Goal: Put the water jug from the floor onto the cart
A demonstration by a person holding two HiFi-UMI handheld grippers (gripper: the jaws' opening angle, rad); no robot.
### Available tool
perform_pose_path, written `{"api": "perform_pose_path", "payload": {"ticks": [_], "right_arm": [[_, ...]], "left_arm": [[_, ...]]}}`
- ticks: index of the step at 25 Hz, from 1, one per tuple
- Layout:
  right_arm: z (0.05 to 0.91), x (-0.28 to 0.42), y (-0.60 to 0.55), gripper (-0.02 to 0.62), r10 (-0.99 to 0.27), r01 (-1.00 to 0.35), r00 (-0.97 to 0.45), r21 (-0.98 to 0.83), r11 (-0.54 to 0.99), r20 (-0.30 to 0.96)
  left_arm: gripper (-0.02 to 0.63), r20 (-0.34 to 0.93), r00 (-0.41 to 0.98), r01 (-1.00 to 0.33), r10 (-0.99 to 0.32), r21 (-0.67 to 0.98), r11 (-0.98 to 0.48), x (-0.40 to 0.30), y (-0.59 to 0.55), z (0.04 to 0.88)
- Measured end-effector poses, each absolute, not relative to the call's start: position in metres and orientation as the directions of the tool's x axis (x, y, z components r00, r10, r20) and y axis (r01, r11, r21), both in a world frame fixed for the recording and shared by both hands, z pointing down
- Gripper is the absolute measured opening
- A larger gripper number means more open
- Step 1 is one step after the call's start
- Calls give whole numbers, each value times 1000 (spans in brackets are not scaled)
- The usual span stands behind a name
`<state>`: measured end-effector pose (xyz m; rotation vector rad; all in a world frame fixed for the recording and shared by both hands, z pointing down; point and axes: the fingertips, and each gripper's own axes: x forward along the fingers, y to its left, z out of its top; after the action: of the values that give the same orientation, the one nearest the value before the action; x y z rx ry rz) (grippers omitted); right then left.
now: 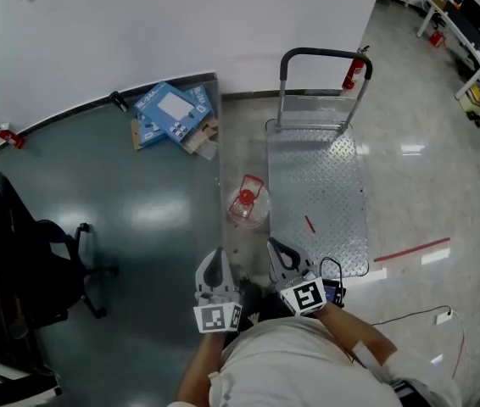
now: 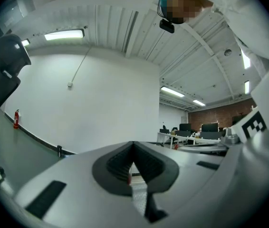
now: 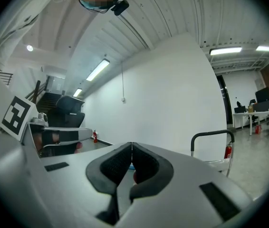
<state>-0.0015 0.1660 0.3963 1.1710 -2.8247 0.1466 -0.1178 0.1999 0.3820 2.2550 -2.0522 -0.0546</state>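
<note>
The water jug (image 1: 247, 203), clear with a red cap, stands on the floor just beside the left edge of the cart (image 1: 325, 176), about halfway along its deck. From the head view I cannot tell whether it touches the cart. The cart is a flat metal platform with a patterned deck. Its black-topped handle (image 1: 323, 54) rises at the far end, close to the white wall. A small red strip (image 1: 309, 224) lies on the deck toward the near end.

Both grippers hover at the cart's near end and point along it toward the handle. The left gripper (image 1: 217, 261) is off the cart's near left corner, on the jug's side and closer to the person than the jug. Its jaws are pressed together with nothing between them. The right gripper (image 1: 278, 251) shows over that near left corner. Its jaws are likewise together and empty. Neither touches the jug.

A red fire extinguisher (image 1: 354, 73) stands by the right post of the cart's handle. Blue boxes (image 1: 170, 114) lie on the floor to the left of the handle end, against the wall. A black office chair (image 1: 28, 261) sits well to the cart's left. A red line (image 1: 411, 249) marks the floor off the cart's near right corner.
</note>
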Motion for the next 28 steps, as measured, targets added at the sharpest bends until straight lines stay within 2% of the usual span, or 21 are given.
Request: {"api": "perform_pose_path", "payload": {"ticks": [9,19,28], "right_arm": [[428,-11,120,12,-704,-718,-694,-65,694,151],[515,-42,17,12,-708,-753,-647,-92,651,284],[690,-74,-36,14,-578,-763,-565,-107,637,589]], "left_arm": [[3,41,135,-989,-990,74,-132,-128,152,402],[3,58,181,-978,-982,118,-174,-165,40,441],[3,106,201,-969,-974,168,-181,-174,2,498]]}}
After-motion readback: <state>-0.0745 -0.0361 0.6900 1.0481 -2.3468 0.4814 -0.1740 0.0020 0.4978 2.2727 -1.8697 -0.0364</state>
